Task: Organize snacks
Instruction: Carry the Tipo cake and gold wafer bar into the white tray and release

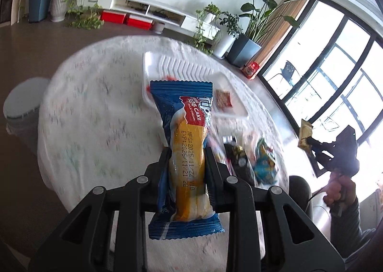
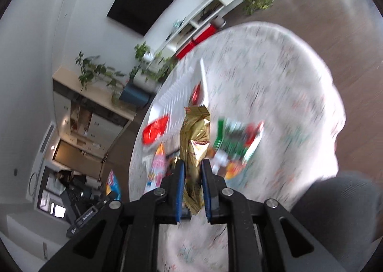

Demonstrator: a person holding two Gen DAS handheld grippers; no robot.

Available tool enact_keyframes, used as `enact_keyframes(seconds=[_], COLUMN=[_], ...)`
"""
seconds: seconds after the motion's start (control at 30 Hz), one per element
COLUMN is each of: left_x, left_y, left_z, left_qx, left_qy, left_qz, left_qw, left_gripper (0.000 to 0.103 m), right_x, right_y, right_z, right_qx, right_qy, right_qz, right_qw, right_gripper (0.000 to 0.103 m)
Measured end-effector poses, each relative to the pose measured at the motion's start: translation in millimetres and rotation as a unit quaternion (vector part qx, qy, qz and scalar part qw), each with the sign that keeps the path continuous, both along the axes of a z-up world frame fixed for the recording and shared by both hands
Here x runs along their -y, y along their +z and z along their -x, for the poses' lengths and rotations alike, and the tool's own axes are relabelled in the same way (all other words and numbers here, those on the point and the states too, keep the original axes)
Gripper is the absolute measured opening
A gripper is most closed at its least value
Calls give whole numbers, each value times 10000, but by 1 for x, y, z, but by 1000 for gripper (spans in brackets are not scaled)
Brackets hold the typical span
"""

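My left gripper [image 1: 187, 152] is shut on a blue and yellow roll cake packet [image 1: 184, 152] and holds it upright above the round table [image 1: 95, 104]. Past it lies a white ribbed tray [image 1: 182, 68] with a small red-brown snack [image 1: 223, 100] in it. To the right, loose snacks [image 1: 251, 159] lie in a pile on the cloth. My right gripper [image 2: 192, 164] is shut on a crinkled gold packet [image 2: 196, 133], held over a green packet [image 2: 234, 140], a pink one [image 2: 158, 166] and a red one [image 2: 155, 131] by the tray [image 2: 177, 89]. The left wrist view shows that gripper [image 1: 308, 142] off the table's right edge.
A white patterned cloth [image 2: 275, 80] covers the table. A grey round stool [image 1: 24, 104] stands to the table's left, and a dark chair back [image 2: 335, 212] sits at its near edge. Potted plants [image 1: 246, 39] and a low white cabinet [image 1: 143, 8] line the far wall.
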State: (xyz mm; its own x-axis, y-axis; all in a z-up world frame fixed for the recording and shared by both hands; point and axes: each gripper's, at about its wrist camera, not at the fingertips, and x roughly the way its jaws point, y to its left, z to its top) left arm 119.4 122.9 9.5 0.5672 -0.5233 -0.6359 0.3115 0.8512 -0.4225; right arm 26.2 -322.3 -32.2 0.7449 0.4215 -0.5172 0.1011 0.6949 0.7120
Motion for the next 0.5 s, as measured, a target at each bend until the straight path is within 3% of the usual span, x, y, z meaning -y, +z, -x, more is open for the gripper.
enact_keyframes(seconds=[0.2, 0.37, 0.5], left_x=[18, 58, 98], left_y=[42, 58, 48], left_z=[-65, -121, -158], left_qx=[350, 301, 133], left_qy=[-169, -469, -651], left_qz=[-207, -391, -640], left_qw=[9990, 9977, 9957], left_gripper=[24, 25, 25], right_x=[27, 3, -27], right_y=[54, 83, 82], right_z=[-47, -114, -173], right_qx=[472, 614, 397], right_qy=[-218, 330, 892], right_qz=[349, 636, 754], right_qw=[9980, 9955, 9924], right_gripper=[16, 16, 16])
